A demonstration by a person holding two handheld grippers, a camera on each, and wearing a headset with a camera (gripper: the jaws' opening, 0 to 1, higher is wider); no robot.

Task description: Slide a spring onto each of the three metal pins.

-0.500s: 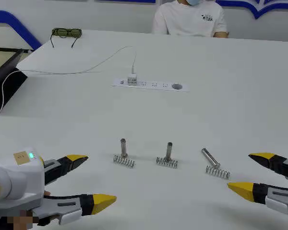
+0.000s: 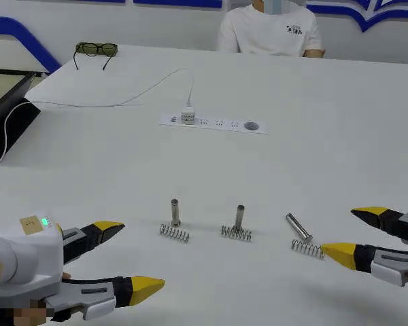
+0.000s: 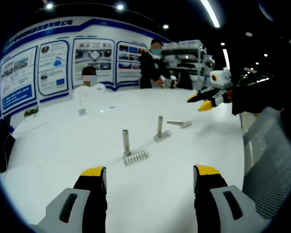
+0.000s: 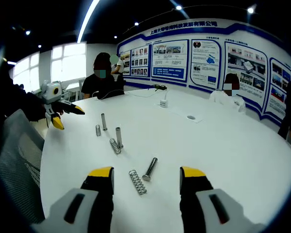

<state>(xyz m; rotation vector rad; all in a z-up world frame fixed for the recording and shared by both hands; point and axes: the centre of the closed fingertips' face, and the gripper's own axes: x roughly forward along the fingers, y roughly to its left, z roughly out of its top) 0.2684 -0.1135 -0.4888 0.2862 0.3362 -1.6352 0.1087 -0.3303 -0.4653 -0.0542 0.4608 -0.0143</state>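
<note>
white table [image 2: 313,163] holds three pins [image 2: 239,216], a spring [image 2: 236,233] beside each; left gripper [image 2: 139,252] and right gripper [image 2: 338,231] gape wide.

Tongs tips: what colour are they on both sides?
Yellow on the left tongs and right tongs, black behind; clearest in the head view.

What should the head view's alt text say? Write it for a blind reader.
On a white table, the left pin and middle pin stand upright and the right pin lies flat; three springs lie loose, one beside each. The open left gripper and open right gripper flank them.
</note>
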